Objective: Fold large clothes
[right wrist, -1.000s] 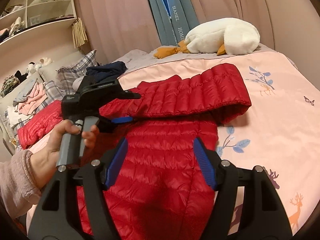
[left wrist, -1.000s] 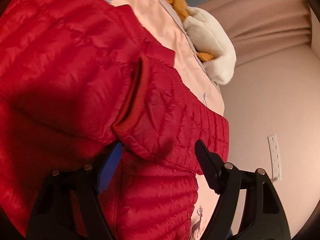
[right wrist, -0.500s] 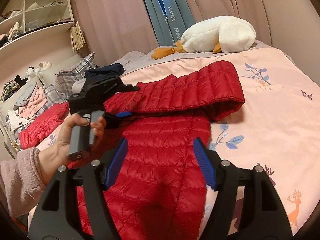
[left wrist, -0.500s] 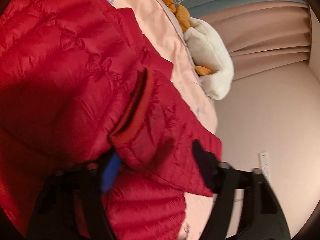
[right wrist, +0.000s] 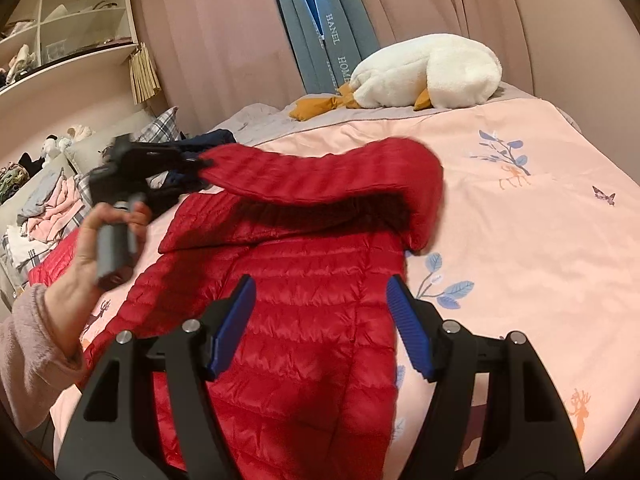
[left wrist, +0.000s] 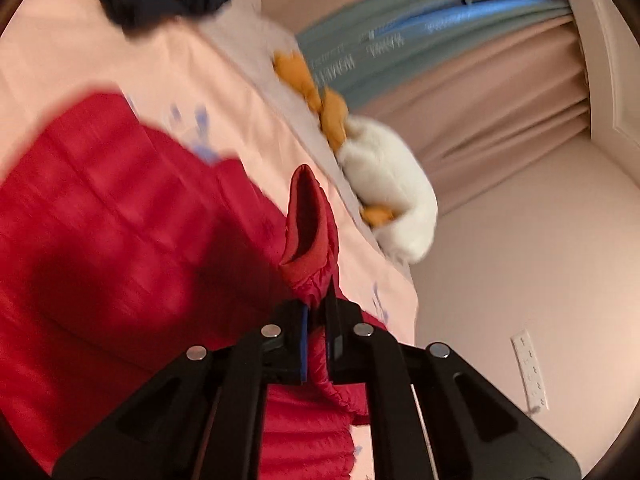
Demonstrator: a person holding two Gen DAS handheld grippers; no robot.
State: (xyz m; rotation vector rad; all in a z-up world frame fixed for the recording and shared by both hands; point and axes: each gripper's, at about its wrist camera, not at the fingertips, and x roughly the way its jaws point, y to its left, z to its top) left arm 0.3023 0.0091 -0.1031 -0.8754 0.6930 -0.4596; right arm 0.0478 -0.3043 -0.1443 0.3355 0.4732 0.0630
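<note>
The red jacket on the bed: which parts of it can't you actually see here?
- Red jacket hem: right wrist view, cut off by the bottom edge behind the right gripper.
- Other sleeve: mostly behind the hand.
- Cuff: left wrist view, motion-blurred, pinched in the left gripper.

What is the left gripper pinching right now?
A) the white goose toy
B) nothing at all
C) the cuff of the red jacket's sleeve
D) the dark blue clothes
C: in the left wrist view the left gripper has its jaws shut on the sleeve cuff of the red jacket, and the right wrist view shows that sleeve lifted off the jacket's body.
</note>
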